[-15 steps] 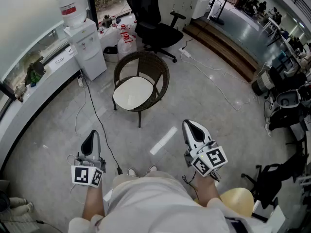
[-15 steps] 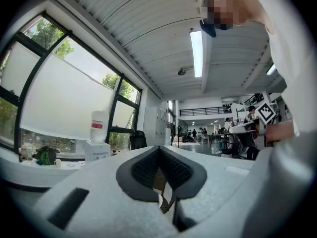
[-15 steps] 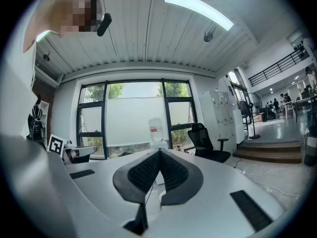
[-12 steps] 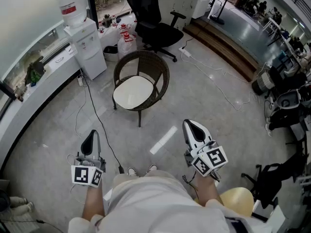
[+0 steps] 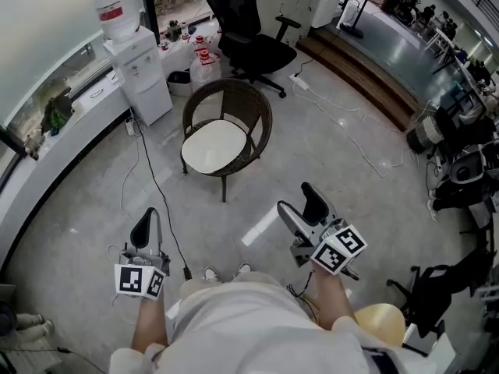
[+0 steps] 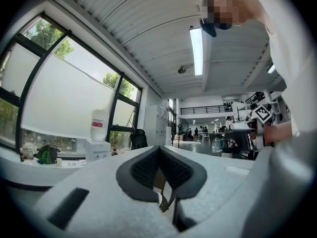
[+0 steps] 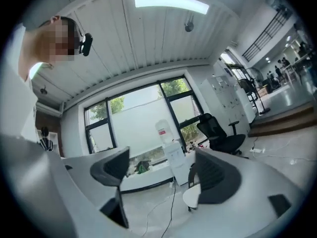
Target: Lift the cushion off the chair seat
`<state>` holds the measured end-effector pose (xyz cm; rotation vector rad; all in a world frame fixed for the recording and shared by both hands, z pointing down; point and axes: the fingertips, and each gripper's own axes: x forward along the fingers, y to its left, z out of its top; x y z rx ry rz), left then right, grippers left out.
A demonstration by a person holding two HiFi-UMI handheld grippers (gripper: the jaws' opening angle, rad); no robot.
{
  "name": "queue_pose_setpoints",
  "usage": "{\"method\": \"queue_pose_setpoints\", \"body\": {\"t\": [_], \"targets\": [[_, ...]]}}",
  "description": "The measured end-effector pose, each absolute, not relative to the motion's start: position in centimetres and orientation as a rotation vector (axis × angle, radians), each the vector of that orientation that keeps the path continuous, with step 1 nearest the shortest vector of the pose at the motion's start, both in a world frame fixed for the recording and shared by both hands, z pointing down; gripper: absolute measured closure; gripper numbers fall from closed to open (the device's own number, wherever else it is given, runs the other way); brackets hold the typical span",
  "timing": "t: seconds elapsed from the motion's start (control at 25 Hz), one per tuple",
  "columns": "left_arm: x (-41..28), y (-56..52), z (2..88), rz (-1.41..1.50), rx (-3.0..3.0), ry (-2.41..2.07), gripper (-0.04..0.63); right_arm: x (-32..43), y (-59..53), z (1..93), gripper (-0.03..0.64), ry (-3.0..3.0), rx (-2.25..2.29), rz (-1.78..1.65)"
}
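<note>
The cushion (image 5: 214, 148) is a flat, round, cream pad. It lies on the seat of a round brown wicker chair (image 5: 263, 123) with a woven curved back and thin dark legs. The chair stands on a smooth, shiny grey floor (image 5: 351, 170), well apart from both grippers.

The left gripper (image 5: 144, 226) is held low by the person's side. Its fingers (image 6: 143, 170) are pressed together, dark bumpy pads touching, with nothing in them. The right gripper (image 5: 302, 207) has its fingers (image 7: 214, 178) spread apart. Nothing is between them; only the far-off chair shows through the gap.

Behind the wicker chair stand a white boxy water dispenser (image 5: 142, 76) with a bottle on top and a black office chair (image 5: 251, 45). A thin black cable (image 5: 156, 185) snakes over the floor, and it seems to run toward the left gripper.
</note>
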<state>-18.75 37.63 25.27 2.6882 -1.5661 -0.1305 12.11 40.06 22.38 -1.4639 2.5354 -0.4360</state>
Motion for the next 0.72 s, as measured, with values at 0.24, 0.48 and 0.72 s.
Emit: {"method": "queue_pose_setpoints", "body": {"t": [0.24,0.48,0.72], "targets": [[-17.0,36.0,24.7,-0.120,2.704,-1.559,0.578,15.7,37.9,22.4,0.058,2.393,-1.504,-0.489],[-14.8,35.4,24.9,-0.093,2.708,-1.560,0.578,16.7,37.0,24.1,0.049,2.451,-1.463,-0.549],[-14.7,34.6,27.0,-0.037,2.664,-1.560,0.580,16.0,35.9,26.1,0.051,2.449,-1.409,-0.621]]}}
